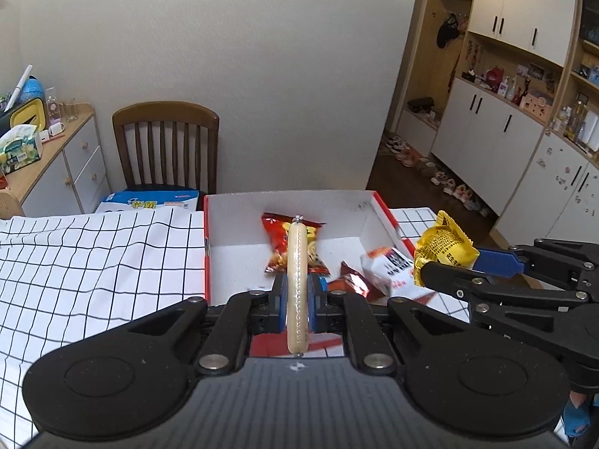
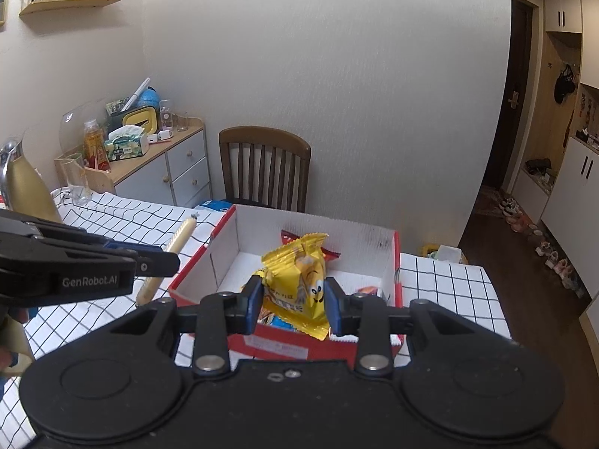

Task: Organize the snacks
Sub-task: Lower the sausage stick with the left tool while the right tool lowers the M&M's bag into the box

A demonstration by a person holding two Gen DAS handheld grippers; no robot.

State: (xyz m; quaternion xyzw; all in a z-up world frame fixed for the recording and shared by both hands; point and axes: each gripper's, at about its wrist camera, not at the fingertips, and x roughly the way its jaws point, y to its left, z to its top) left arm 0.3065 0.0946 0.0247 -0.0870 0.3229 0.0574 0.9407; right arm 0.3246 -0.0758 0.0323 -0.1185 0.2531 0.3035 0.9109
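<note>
My left gripper (image 1: 297, 295) is squeezing the sausage (image 1: 297, 284), its long axis pointing ahead toward the box (image 1: 284, 202); my right gripper (image 2: 294, 301) is holding the yellow packet (image 2: 299, 280) just over the box's near wall, slightly nearer.

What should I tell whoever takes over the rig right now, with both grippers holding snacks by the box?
Left gripper: shut on a sausage stick, held in front of the box.
Right gripper: shut on a yellow snack pack, held in front of the box's near edge.
Done: a red chip bag and a few other packets already lie in the box on the checked tablecloth.
Left: drop both held snacks into the box. Whether more snacks wait out of view cannot be told.
</note>
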